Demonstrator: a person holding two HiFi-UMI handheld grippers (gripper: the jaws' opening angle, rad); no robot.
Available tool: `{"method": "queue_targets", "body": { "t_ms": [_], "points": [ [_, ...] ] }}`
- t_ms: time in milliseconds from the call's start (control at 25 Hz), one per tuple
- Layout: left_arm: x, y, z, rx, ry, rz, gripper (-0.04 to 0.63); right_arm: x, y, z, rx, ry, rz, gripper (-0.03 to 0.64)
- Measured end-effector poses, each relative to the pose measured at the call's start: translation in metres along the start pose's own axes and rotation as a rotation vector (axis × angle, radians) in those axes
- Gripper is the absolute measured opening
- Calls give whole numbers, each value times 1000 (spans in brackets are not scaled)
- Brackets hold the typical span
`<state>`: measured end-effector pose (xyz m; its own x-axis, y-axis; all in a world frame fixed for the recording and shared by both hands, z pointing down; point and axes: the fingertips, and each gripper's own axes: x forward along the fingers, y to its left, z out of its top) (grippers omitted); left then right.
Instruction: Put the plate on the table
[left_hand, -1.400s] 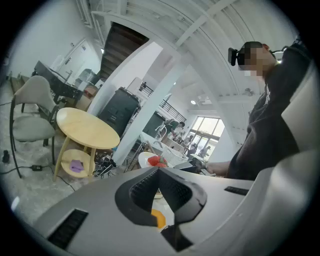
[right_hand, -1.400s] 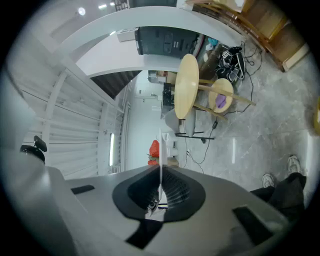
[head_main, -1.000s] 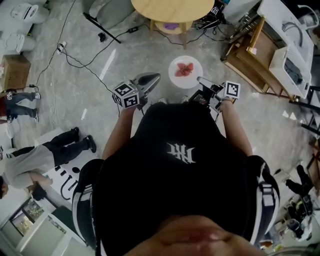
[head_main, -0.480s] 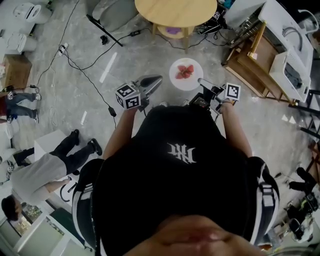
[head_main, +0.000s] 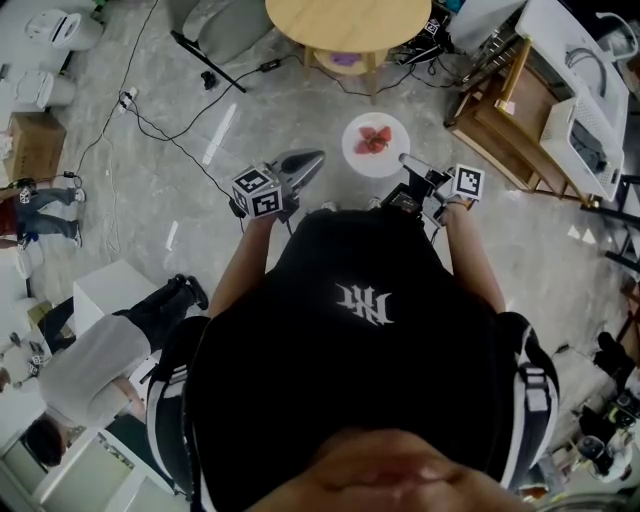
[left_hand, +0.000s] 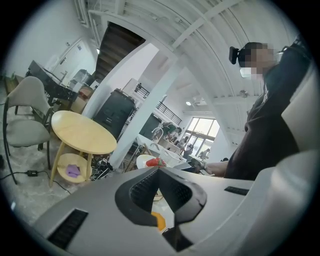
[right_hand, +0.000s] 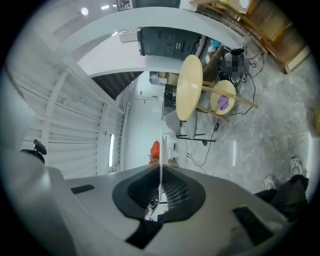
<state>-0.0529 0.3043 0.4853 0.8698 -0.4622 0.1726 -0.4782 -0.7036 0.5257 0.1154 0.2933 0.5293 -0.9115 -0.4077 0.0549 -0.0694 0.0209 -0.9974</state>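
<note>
Grey marbled floor spreads under you, crossed by cables, with the round wooden tabletop (head_main: 348, 22) ahead. The plate (head_main: 376, 145) hangs in the air over that floor, well short of the tabletop, and carries red fruit (head_main: 374, 139), strawberries by the look. Your right tongs (head_main: 404, 160) pinch its near right rim. In the right gripper view the plate shows edge-on as a thin white line between the pads. Your left tongs (head_main: 313, 158) are pressed together on nothing and ride just left of the plate, apart from it.

The step in hand looks like the carry to the tabletop. A hold on one rim lets the far edge sag, so hold the plate level or the fruit may roll. Bring it over the bare top, well in from the edge. Lower it flat, and spread the right tongs only once the base rests.

Both your forearms reach forward from your chest at about the same height, marker cubes outward. The right tongs seem rolled on their side, one jaw over the rim and one under.
</note>
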Motion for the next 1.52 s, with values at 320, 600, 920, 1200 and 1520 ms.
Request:
{"method": "queue_targets", "body": {
  "t_ms": [320, 600, 920, 1200, 1520],
  "points": [
    [15, -10, -2, -16, -7, 6, 2, -9, 3, 11, -1, 4, 18, 12],
    [14, -9, -5, -27, -3, 15, 2, -7, 1, 14, 6, -16, 31, 12],
    [17, -14, -11, -35, 22, 9, 2, -10, 3, 9, 10, -26, 48, 12],
    [33, -14, -15, -57, 43, 58, 2, -36, -6, 26, 9, -54, 51, 14],
    [54, -28, -24, -90, 59, 106, 2, -58, -23, 45, 12, -45, 33, 14]
  ]
}}
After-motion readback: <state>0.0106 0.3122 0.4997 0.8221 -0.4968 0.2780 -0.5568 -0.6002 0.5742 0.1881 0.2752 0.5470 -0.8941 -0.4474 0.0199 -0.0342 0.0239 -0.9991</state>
